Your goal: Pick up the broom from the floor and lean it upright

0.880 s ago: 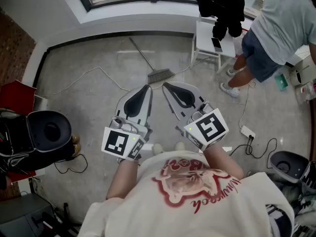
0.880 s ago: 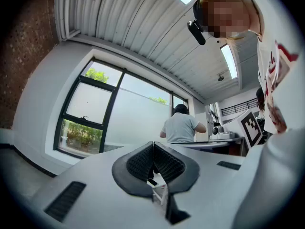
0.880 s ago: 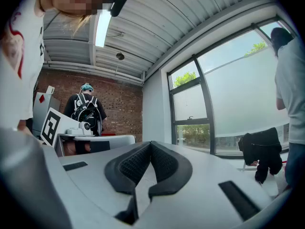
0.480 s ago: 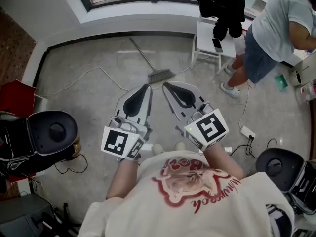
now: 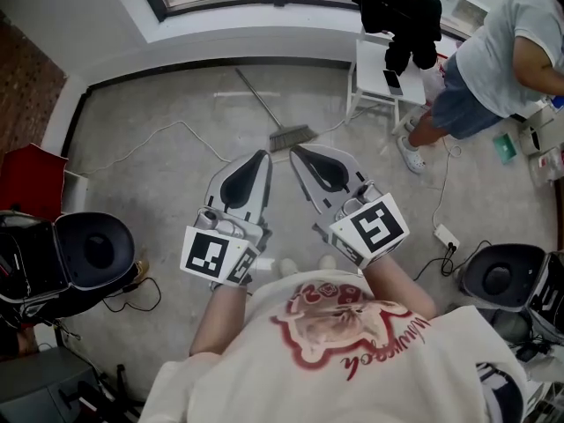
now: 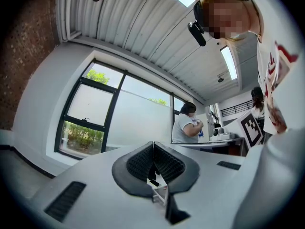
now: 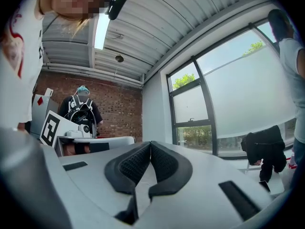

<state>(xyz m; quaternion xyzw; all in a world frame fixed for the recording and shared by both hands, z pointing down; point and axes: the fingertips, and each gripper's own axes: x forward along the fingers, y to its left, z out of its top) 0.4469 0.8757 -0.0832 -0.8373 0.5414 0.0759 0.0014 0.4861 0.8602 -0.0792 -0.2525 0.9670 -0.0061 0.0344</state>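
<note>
The broom (image 5: 273, 116) lies flat on the grey floor ahead of me, its thin handle running up-left toward the window wall and its grey bristle head (image 5: 291, 137) nearest me. My left gripper (image 5: 262, 157) is held level above the floor, a little short of the bristle head, jaws shut and empty. My right gripper (image 5: 297, 153) hangs beside it just below the bristles, also shut on nothing. In the left gripper view the gripper's (image 6: 153, 144) pads meet; the right gripper view shows its gripper's (image 7: 150, 144) pads meeting too. Neither touches the broom.
A white chair (image 5: 379, 73) with dark clothing on it stands at the back right, with a person (image 5: 493, 55) beside it. White cables (image 5: 167, 130) trail over the floor. Black round devices sit at left (image 5: 92, 252) and right (image 5: 498, 278). A power strip (image 5: 447, 236) lies right.
Both grippers have stayed put. The person at the right has shifted farther right, and the round black devices at left and right have moved within the view.
</note>
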